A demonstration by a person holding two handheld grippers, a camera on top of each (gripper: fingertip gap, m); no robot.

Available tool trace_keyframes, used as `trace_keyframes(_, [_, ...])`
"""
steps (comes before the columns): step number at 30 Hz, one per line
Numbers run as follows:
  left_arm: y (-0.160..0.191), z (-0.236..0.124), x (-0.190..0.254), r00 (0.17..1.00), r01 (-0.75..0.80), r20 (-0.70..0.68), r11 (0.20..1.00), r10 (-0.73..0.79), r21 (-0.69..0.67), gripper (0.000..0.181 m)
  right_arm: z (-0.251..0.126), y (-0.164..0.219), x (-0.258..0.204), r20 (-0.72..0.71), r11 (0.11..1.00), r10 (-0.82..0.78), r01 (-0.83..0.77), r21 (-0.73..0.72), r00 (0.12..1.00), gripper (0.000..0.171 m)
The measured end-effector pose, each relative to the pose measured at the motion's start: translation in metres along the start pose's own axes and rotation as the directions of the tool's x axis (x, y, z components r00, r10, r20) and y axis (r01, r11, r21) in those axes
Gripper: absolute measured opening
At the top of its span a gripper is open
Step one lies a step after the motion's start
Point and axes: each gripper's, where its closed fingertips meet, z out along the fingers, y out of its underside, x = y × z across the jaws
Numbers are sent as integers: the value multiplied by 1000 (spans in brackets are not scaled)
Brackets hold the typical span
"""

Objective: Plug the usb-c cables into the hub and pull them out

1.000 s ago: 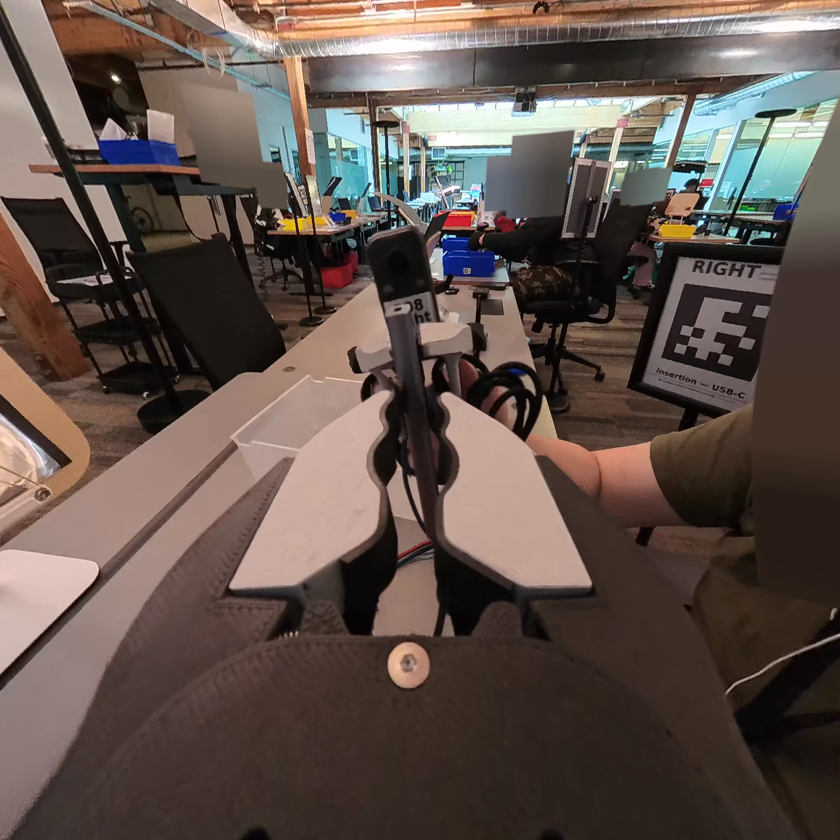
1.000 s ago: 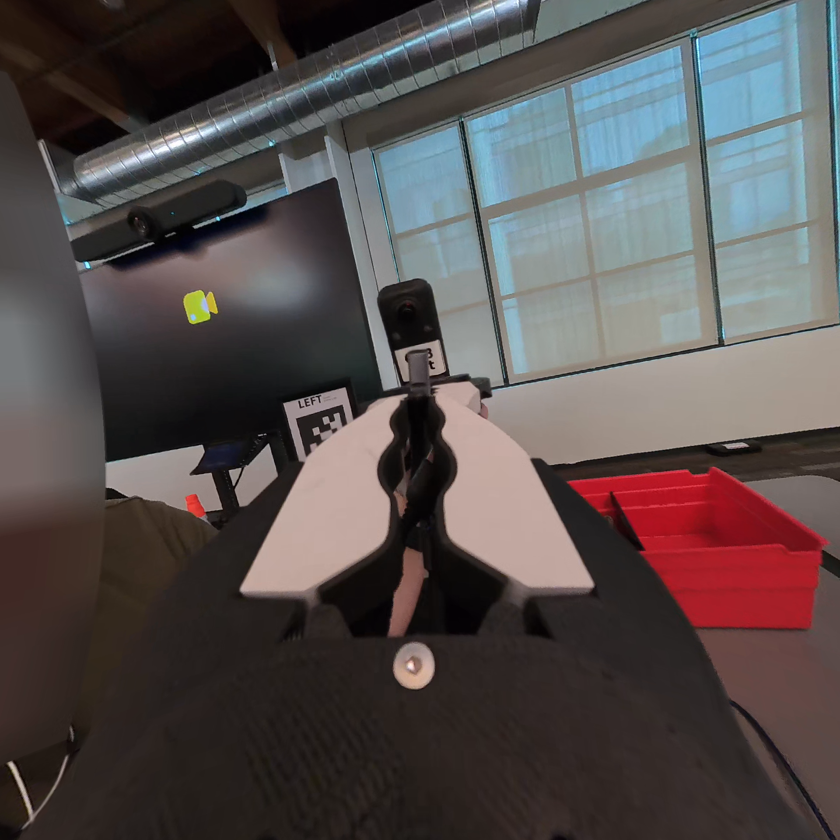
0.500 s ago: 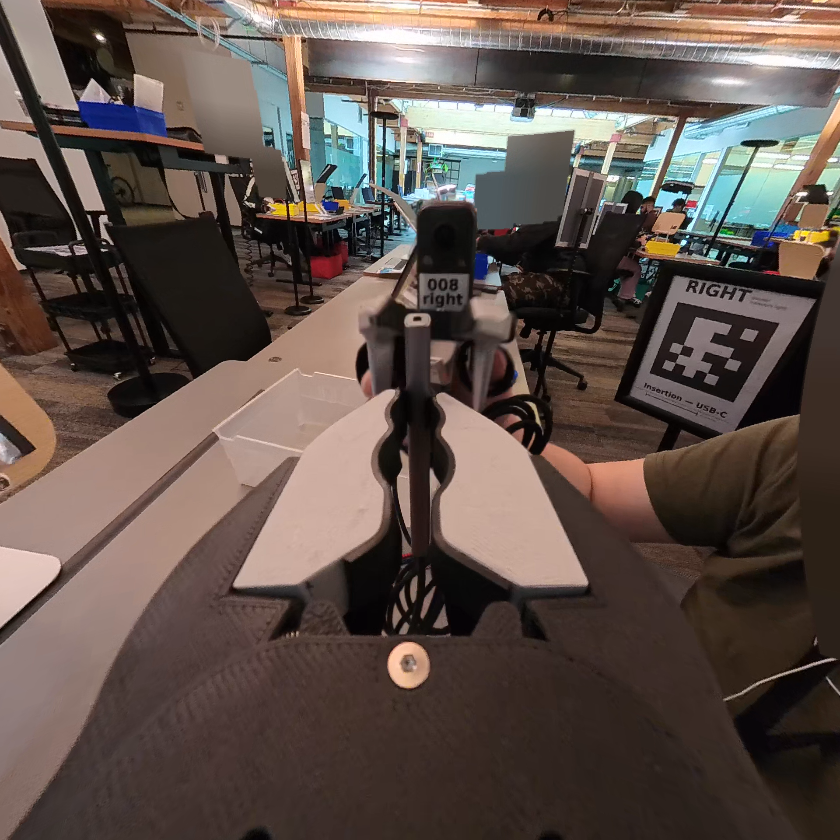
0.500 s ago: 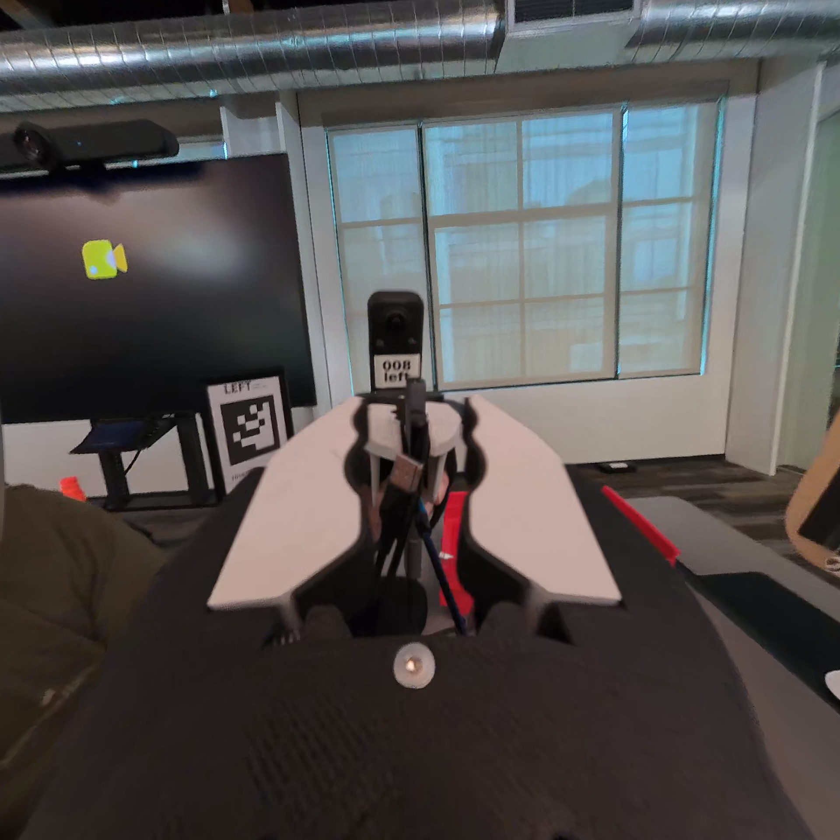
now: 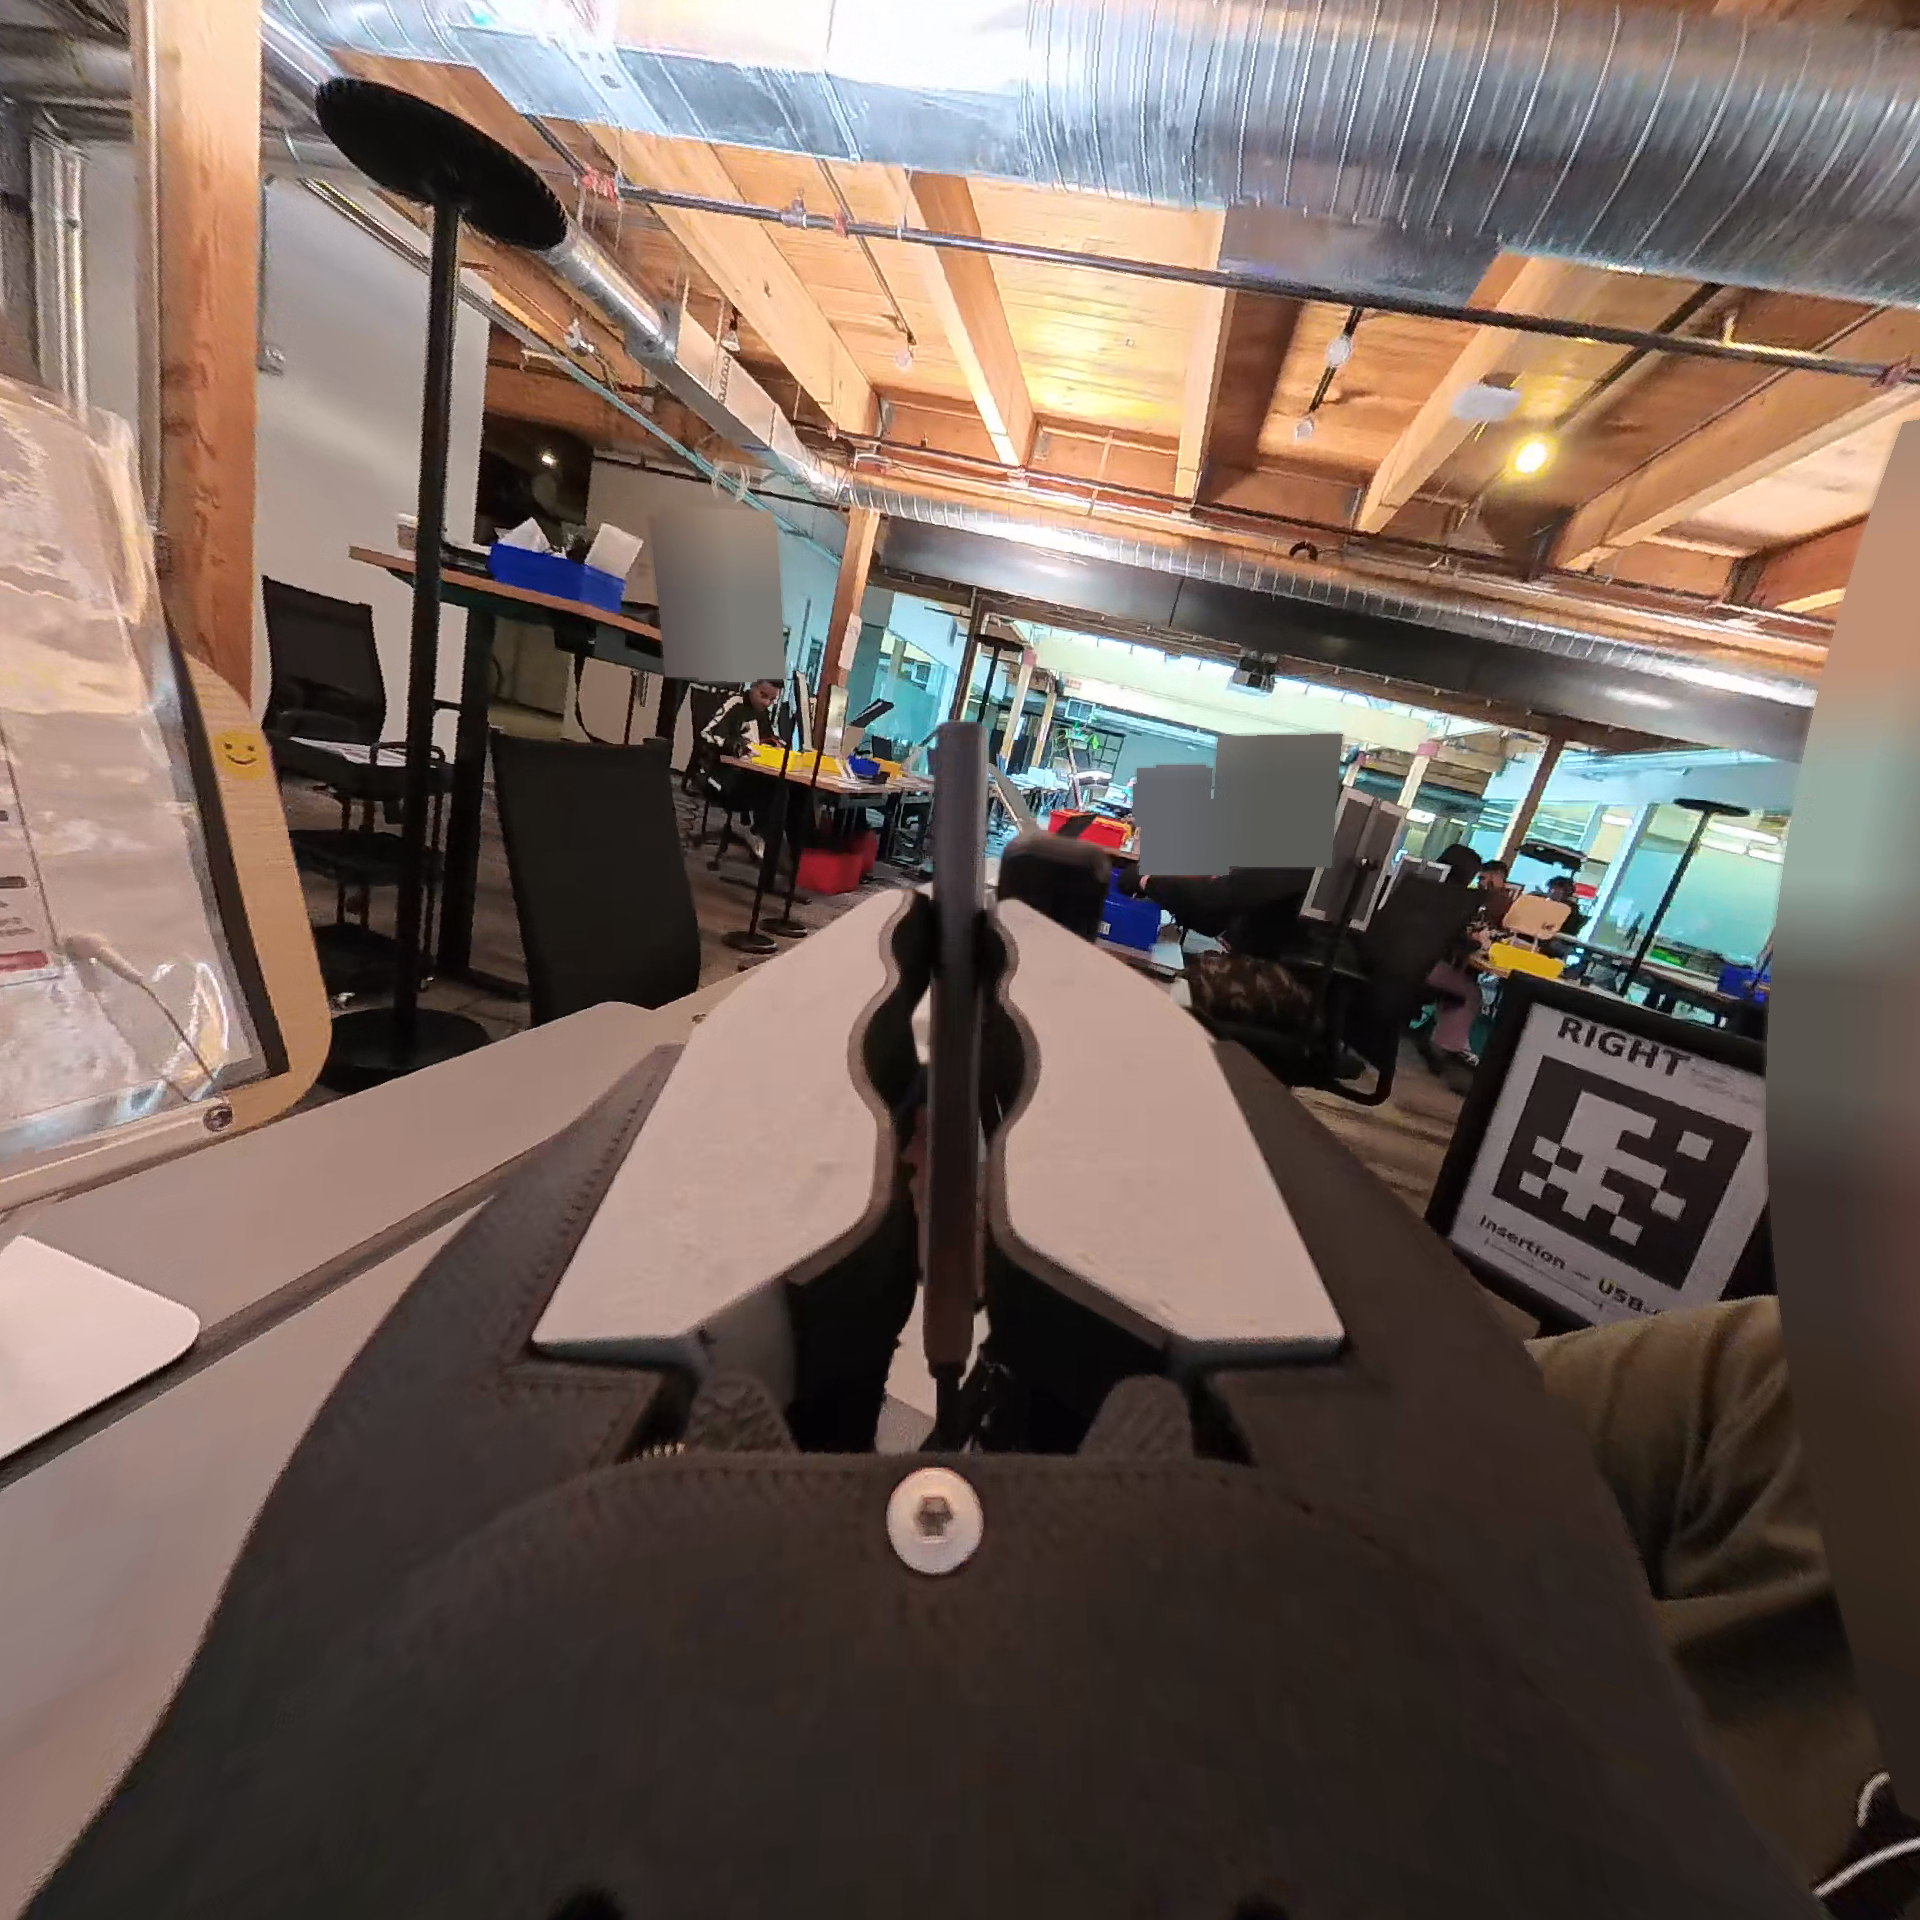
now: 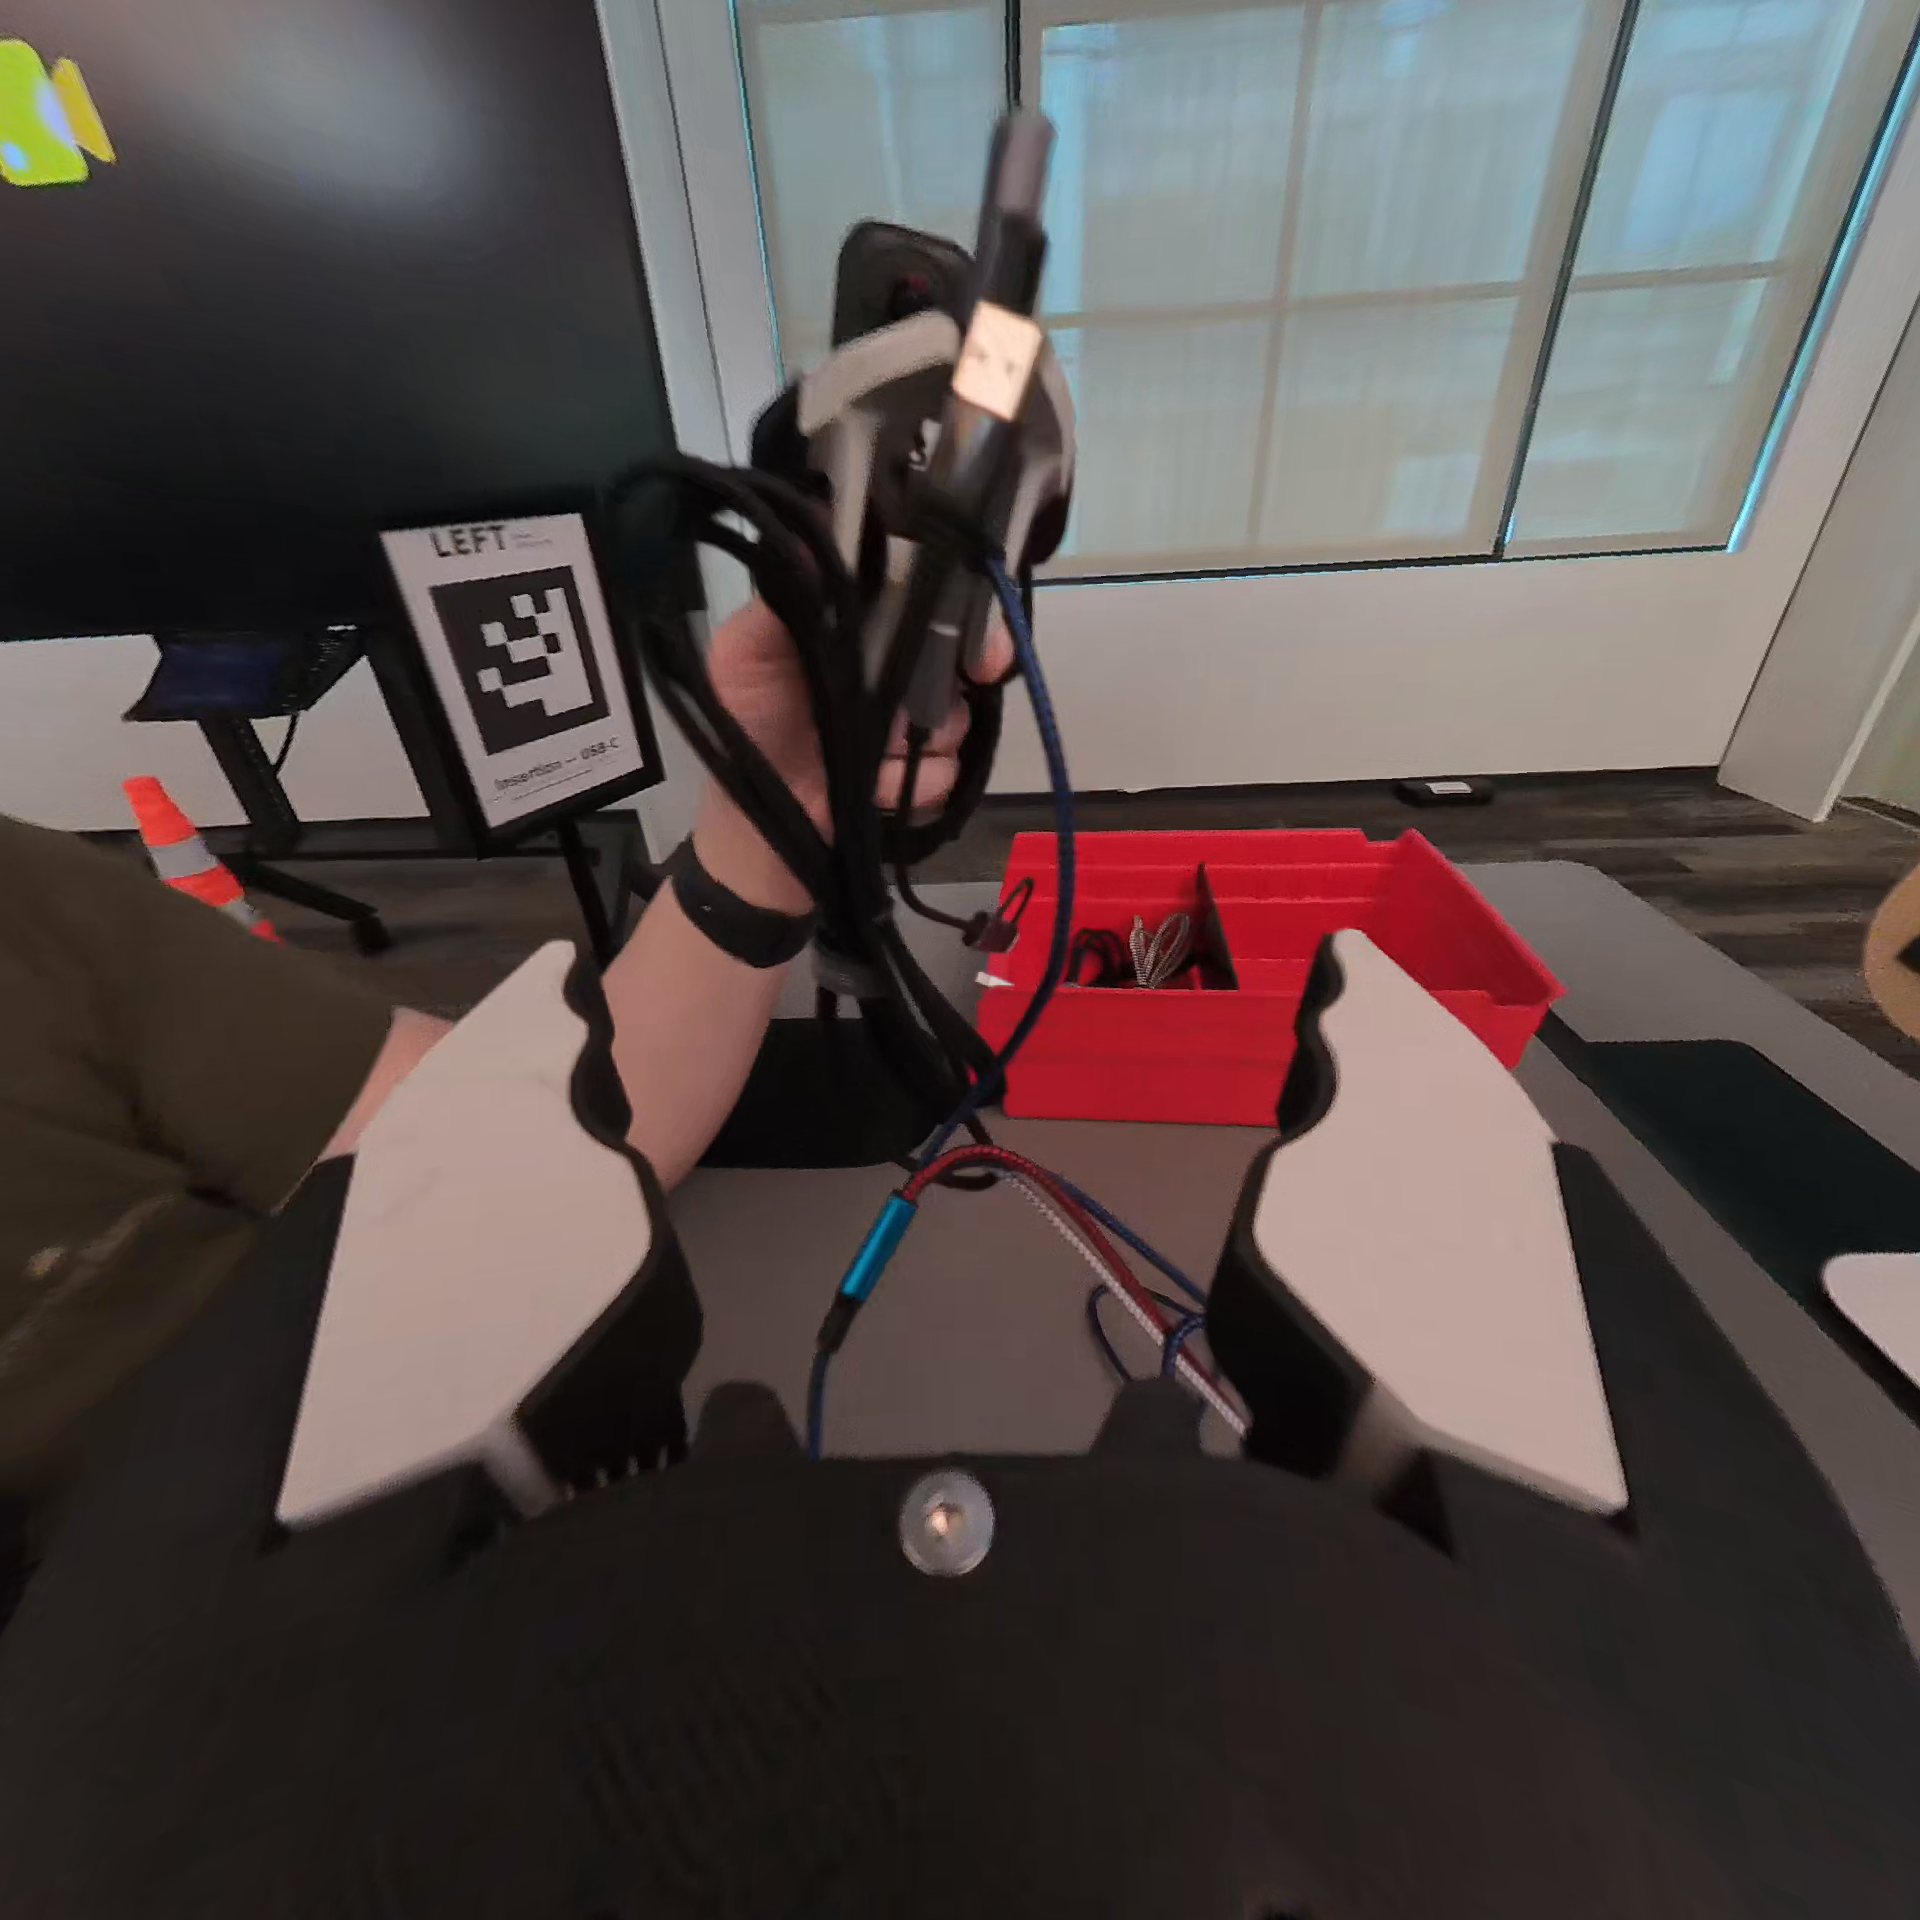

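My left gripper (image 5: pixel 956 925) is shut on a slim dark grey hub (image 5: pixel 954 1039), seen edge-on and raised off the table. In the right wrist view the left gripper (image 6: pixel 935 416) holds the hub (image 6: pixel 992 312) upright in a person's hand (image 6: pixel 790 707). Black cables (image 6: pixel 727 644) and a blue braided cable (image 6: pixel 1049 779) hang from the hub. My right gripper (image 6: pixel 956 977) is open and empty, below the hub and apart from it. A blue USB-C plug (image 6: pixel 873 1247) and red, white and blue braided cables (image 6: pixel 1132 1309) lie on the table between its fingers.
A red bin (image 6: pixel 1434 935) holding more cables stands on the grey table (image 6: pixel 997 1371) behind my right gripper. A black mat (image 6: pixel 1714 1122) lies at the right. Marker signs on stands (image 6: pixel 520 665) (image 5: pixel 1610 1164) flank the table. A clear-covered board (image 5: pixel 104 831) is at the left. My hands' fingertips stand some 11 cm from each other.
My right gripper has opened, let go of the plug it pinched, and drawn back and tipped down from the hub. My left gripper has tilted upward, still holding the hub.
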Motion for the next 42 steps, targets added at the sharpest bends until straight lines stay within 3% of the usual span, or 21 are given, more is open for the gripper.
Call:
trace_keyframes(8, [17,20,1,1000,-1,26,998,2,-56,8,49,29,-4,-5,993,114,-114,-8,994,114])
trace_keyframes(15, [35,35,7,998,-34,50,989,42,-146,8,46,29,6,-88,993,118,-117,16,989,64])
trace_keyframes(20, [38,36,7,999,15,51,987,-7,-158,8,51,27,-7,12,989,138,-138,52,990,54])
trace_keyframes(23, [47,41,6,999,22,52,980,-12,-200,8,53,33,-15,41,998,56,-57,26,998,17])
trace_keyframes(24, [49,42,7,999,29,42,979,-21,-201,8,53,33,-18,49,999,28,-29,30,998,12])
trace_keyframes(29, [42,38,7,999,18,29,986,-13,-168,12,46,28,-9,-53,997,-71,71,-7,996,8])
trace_keyframes(34, [31,25,-2,991,-62,109,985,80,-159,43,25,13,6,-133,995,-98,98,-4,986,7])
trace_keyframes(36, [28,17,-5,982,-101,141,980,126,-172,48,10,4,17,-187,994,-112,114,-3,976,7])
trace_keyframes(39, [34,7,-19,955,-159,206,955,213,-249,54,-20,-11,33,-286,987,-162,157,-38,944,8])
trace_keyframes(42, [69,0,-38,936,-170,208,881,285,-442,63,-52,-23,46,-390,972,-233,203,-116,891,8])
